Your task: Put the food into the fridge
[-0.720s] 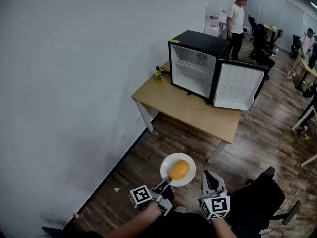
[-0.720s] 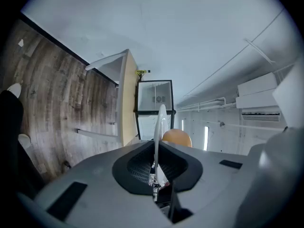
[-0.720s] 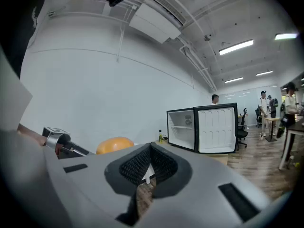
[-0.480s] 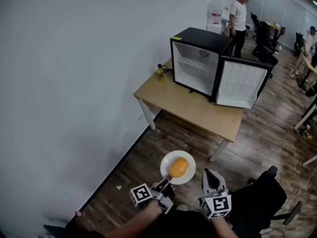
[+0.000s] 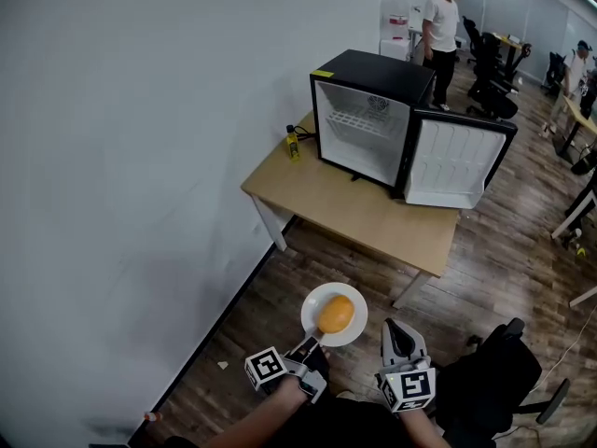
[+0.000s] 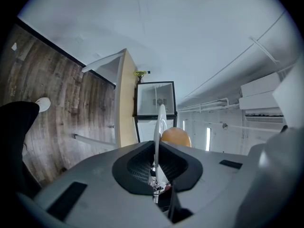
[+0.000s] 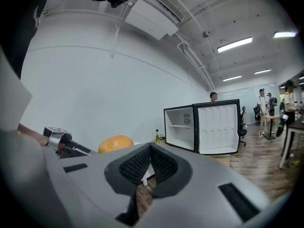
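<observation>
A white plate [image 5: 312, 308] carries a round orange piece of food [image 5: 337, 315]. My left gripper [image 5: 308, 348] is shut on the plate's near rim and holds it above the wooden floor. In the left gripper view the plate [image 6: 160, 122] stands edge-on between the jaws, with the food [image 6: 175, 137] to its right. My right gripper [image 5: 399, 329] hovers just right of the plate, shut and empty. The black mini fridge [image 5: 368, 110] stands on a wooden table [image 5: 345, 203] some way ahead, its door [image 5: 454, 161] swung open to the right and its white inside bare.
A small yellow bottle [image 5: 293, 143] stands on the table left of the fridge. A white wall runs along the left. A black office chair [image 5: 504, 362] is at my right. People stand among desks and chairs at the back of the room.
The head view has shifted slightly, so table and fridge sit a little further left in the picture. Both grippers and the plate keep their places.
</observation>
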Available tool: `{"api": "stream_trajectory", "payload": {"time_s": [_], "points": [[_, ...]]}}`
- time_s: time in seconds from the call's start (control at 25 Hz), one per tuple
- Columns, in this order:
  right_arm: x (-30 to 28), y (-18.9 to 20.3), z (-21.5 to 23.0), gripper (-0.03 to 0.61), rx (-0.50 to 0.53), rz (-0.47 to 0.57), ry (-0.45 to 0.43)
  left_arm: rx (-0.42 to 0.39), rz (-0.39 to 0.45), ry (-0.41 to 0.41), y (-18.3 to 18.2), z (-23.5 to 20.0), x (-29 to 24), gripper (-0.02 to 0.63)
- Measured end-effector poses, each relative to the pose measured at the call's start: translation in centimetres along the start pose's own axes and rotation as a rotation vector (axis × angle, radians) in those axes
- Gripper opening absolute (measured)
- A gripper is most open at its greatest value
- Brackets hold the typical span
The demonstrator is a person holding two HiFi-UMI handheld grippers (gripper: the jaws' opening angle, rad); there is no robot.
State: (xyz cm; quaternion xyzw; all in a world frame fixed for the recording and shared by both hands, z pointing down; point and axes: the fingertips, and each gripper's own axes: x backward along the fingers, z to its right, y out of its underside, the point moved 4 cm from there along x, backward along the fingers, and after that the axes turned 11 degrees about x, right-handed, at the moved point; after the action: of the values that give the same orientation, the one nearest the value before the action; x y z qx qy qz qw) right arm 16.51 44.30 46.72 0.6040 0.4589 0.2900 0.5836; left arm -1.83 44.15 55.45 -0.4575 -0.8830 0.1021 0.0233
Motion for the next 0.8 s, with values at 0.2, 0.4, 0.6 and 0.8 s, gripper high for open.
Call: {"api": "stream_trajectory", "payload": {"time_s": [0.2,0.4,0.6,0.8], "points": [[-4.3,-0.5,2.1,0.06,0.01,-0.011,0.038,-0.004,-0.033,0.005,-3.4,1.0,-4.1,0.026],[-9.7,-0.3,4.0,0.06,-0.002,-0.049,0.074,-0.011,-0.056,0.005,-7.3,1.9,-8.5,0.026],[-15.4,-1.7,5.5,0.06,-0.02,-0.059,0.087,-0.018,-0.077,-0.05,-11.3,2.5,-11.8,0.026],[-20.8,-2.7,6.3,0.06,-0.045,-0.065,0.107,-0.033,-0.101,-0.074,-15.4,3.7,-14.4,0.026]]}}
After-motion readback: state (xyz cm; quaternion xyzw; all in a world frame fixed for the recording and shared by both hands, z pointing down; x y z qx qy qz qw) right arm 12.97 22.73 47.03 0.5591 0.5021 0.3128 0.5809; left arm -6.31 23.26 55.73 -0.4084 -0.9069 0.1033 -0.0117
